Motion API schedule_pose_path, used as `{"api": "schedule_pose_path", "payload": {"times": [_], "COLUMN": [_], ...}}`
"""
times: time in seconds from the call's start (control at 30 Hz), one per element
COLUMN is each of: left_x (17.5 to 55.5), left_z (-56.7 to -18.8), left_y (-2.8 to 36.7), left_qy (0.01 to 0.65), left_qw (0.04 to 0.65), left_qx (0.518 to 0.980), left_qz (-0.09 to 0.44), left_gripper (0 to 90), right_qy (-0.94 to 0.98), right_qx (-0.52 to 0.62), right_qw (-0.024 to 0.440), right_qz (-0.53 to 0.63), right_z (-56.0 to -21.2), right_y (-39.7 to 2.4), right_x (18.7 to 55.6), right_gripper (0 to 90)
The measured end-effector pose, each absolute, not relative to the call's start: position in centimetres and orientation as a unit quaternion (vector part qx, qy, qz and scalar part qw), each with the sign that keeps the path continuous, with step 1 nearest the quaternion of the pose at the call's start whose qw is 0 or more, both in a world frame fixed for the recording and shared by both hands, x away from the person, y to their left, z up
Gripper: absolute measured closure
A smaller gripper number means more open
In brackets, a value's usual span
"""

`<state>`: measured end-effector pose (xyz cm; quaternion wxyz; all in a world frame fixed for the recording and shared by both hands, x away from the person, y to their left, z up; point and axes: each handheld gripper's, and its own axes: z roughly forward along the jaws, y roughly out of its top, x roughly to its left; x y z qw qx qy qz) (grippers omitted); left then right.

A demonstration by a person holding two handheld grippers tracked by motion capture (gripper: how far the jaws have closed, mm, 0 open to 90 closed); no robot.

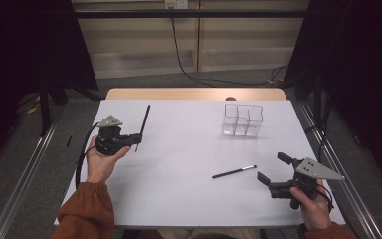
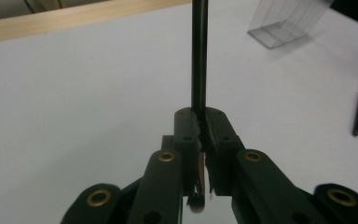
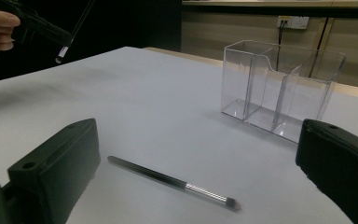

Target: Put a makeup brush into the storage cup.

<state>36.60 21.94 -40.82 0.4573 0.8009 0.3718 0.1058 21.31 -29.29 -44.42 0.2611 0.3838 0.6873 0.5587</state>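
On the left of the white bench (image 1: 179, 144) my left tongs (image 1: 135, 140) were clamped fully on a thin black makeup brush (image 1: 144, 119). In the left gripper view the brush's handle (image 2: 199, 51) ran straight up from between the closed jaws, and its small bristled tip (image 2: 196, 203) hung just below them. My left hand (image 1: 99, 162) gripped the tool from underneath, its rust-coloured sleeve (image 1: 84, 211) coming in from the bench's near edge, with the tongs aimed toward the right side and the brush slanting away toward the far edge, off the surface. Nothing stood between that brush and the rest of the bench.

Near the middle, a second brush (image 1: 234, 172) lay flat on the bench, its silver ferrule end (image 3: 205, 192) pointing right. Beyond it, toward the far right, stood a clear acrylic organizer (image 1: 242, 119) with upright compartments, well apart from both brushes.

On the right, my right tongs (image 1: 273, 168) gaped wide with nothing between the jaws, held low near the surface and pointing left at the lying brush, which sat just ahead of them. My right hand (image 1: 314, 206) held the grip from behind, near the bench's near right corner.
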Motion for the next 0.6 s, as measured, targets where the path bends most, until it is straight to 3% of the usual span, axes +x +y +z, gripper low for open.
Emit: {"api": "schedule_pose_path", "payload": {"times": [0.6], "left_x": [33.5], "left_z": [-40.0], "left_y": [21.7], "left_qy": [0.34], "left_qw": [0.521], "left_qx": [0.776], "left_qz": [0.107], "left_gripper": [84.4], "right_qy": [0.682], "right_qx": [0.384], "right_qw": [0.262], "right_qz": [0.564], "right_z": [-44.5], "right_y": [-29.2], "right_x": [21.2], "right_gripper": [0.0]}}
